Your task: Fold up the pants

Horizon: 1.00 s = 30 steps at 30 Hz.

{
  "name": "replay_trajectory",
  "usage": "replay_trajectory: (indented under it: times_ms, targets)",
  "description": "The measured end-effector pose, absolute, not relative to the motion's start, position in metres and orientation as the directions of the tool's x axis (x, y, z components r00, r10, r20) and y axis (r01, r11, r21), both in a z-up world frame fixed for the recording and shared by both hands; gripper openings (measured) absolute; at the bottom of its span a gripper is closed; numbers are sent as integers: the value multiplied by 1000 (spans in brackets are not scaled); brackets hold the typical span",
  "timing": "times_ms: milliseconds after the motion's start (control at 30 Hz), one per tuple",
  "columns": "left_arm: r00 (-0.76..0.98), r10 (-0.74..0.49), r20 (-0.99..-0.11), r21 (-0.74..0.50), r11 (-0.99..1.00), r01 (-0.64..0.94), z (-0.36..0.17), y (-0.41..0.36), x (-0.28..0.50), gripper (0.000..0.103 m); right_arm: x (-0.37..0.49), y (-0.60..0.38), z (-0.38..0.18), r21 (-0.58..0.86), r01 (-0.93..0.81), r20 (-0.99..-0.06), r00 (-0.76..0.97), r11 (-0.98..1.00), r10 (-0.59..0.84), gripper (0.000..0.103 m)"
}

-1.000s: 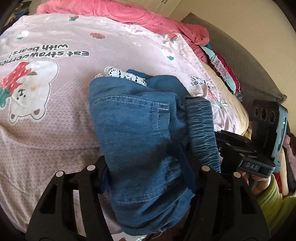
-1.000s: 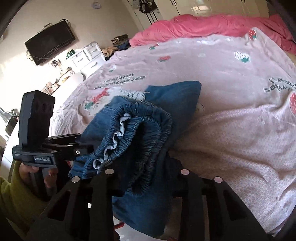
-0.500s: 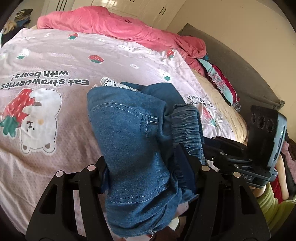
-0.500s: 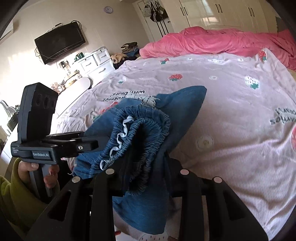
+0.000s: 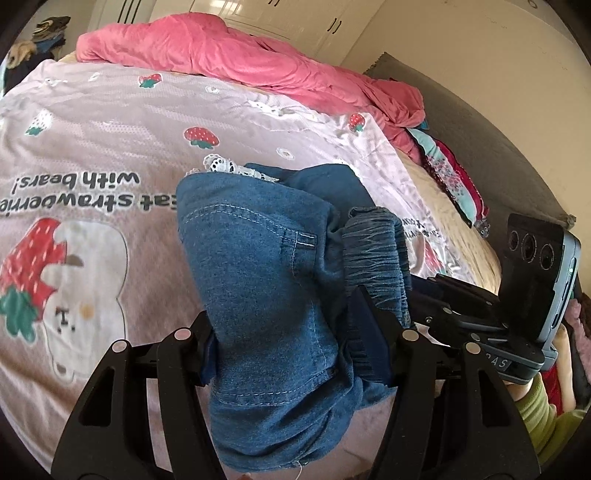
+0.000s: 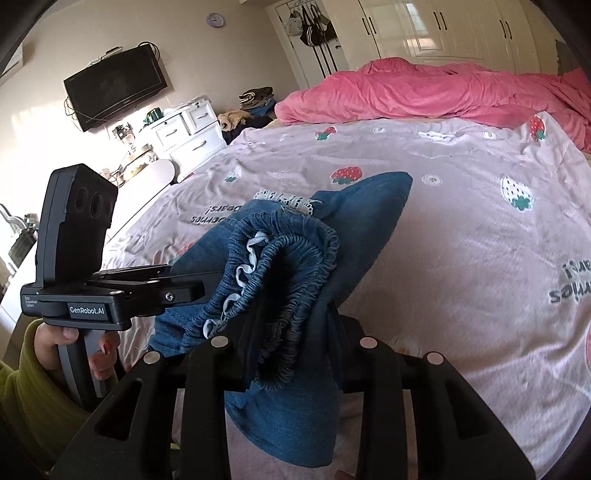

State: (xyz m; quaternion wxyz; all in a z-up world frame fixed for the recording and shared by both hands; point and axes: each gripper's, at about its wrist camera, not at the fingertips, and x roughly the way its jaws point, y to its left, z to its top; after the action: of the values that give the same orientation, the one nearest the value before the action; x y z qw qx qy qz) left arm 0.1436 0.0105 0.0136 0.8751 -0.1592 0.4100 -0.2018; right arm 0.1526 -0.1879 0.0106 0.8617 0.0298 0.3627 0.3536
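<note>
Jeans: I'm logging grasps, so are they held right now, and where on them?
Yes. The left tool clamps the folded jeans at the hip, and the right tool clamps the gathered elastic waistband.

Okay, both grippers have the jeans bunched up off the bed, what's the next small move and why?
Probably lower the pants onto the strawberry sheet. Both the left gripper and right gripper are clamped on the folded bundle near its elastic waistband, held above the bed.

Bright daylight fills both views. Glare shines off the wardrobe doors (image 6: 439,29) at twelve o'clock. Fisheye bending and black corners ring the edges; focus is mostly sharp.
</note>
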Motion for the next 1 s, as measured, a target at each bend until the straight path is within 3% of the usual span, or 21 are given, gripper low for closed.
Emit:
replay_trajectory:
  times_ms: [267,500,633,1000]
  targets:
    - [595,-474,-648,-451,869,201,4,14,162,54,175,-182,7,303,-577,-612,492,758,619,30]
    - [571,-427,-701,-413,896,164,-18,16,169,54,189,-185,-18,309,-523,-663,480,794,574,30]
    - [566,-408,-716,-405,904,140,-24,21,170,62,192,-192,-32,314,-473,-702,468,823,537,32]
    - [558,-358,-749,-361,926,110,-37,22,169,72,193,-196,-46,251,-415,-743,496,874,449,56]
